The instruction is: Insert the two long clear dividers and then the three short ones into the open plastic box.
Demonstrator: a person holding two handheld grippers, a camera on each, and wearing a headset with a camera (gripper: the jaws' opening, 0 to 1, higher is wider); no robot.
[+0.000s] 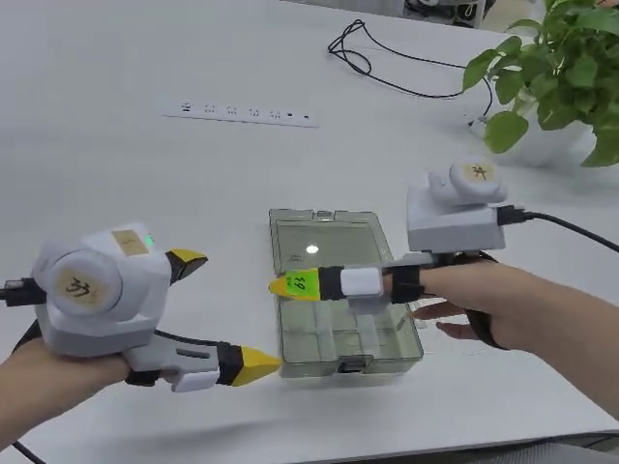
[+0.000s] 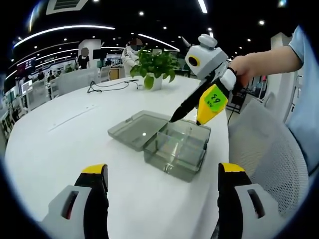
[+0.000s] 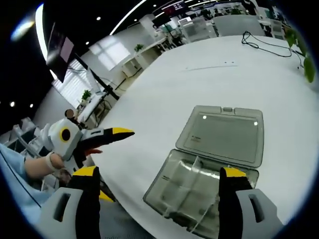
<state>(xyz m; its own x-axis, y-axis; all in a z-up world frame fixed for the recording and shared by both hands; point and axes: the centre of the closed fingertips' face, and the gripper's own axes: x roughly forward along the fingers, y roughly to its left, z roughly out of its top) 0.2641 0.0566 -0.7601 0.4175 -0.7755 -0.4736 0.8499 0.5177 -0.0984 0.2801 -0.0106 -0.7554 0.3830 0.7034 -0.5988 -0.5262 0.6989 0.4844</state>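
Nearest the headset, the left gripper [image 1: 222, 309] is hanging just left of the open plastic box [image 1: 382, 360]. Its jaws are standing wide with nothing between them. The left hand [image 1: 44, 382] is gripping it from underneath.

The right gripper [image 3: 159, 172] is hovering over the box, held by the right hand [image 1: 503, 304] on the box's right side. In the head view one yellow-tipped jaw is reaching across the box toward its left edge. In the right gripper view the jaws are spread wide and empty, framing the base of the box.

That box is sitting on the white counter [image 1: 145, 184] with its lid [image 1: 324, 237] lying flat just behind the base. Clear dividers [image 3: 195, 172] are seemingly standing inside the base and splitting it into compartments, though the see-through plastic is making their number hard to tell.

Well behind the box, a white power strip [image 1: 242, 113] is lying on the counter. A black cable [image 1: 387, 68] is looping farther back, and a leafy plant [image 1: 556, 68] is standing behind the box to its right.
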